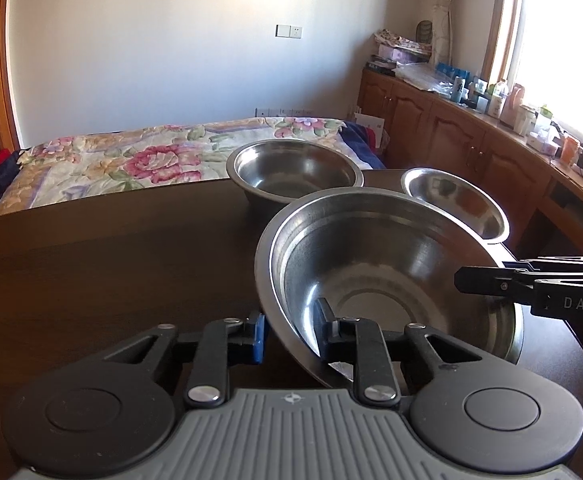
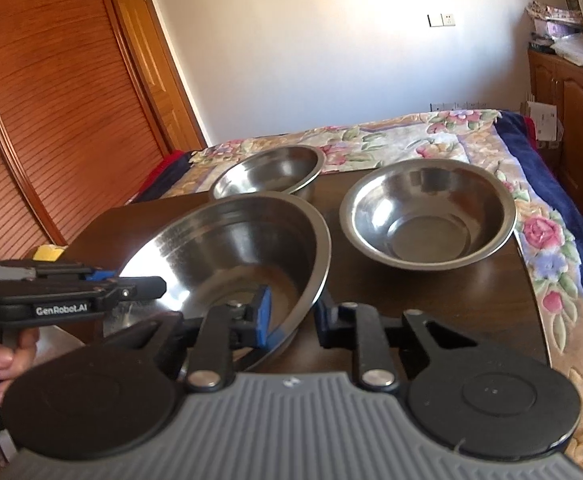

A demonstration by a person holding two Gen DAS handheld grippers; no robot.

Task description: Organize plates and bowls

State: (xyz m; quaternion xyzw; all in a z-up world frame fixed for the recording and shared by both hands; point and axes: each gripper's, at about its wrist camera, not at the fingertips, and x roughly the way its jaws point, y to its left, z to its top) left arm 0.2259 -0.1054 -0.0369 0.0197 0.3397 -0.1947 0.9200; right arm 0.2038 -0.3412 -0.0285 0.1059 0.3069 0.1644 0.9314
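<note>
Gripping opposite rims, you had both the left tongs [image 1: 291, 334] and right tongs [image 2: 295, 316] pinching the large bowl [image 1: 391, 280], tilted above the tabletop [image 1: 111, 260], presumably for nesting.

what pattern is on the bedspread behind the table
A floral print, pink roses with green leaves on cream, on the bedspread; clearest in the left wrist view.
</note>
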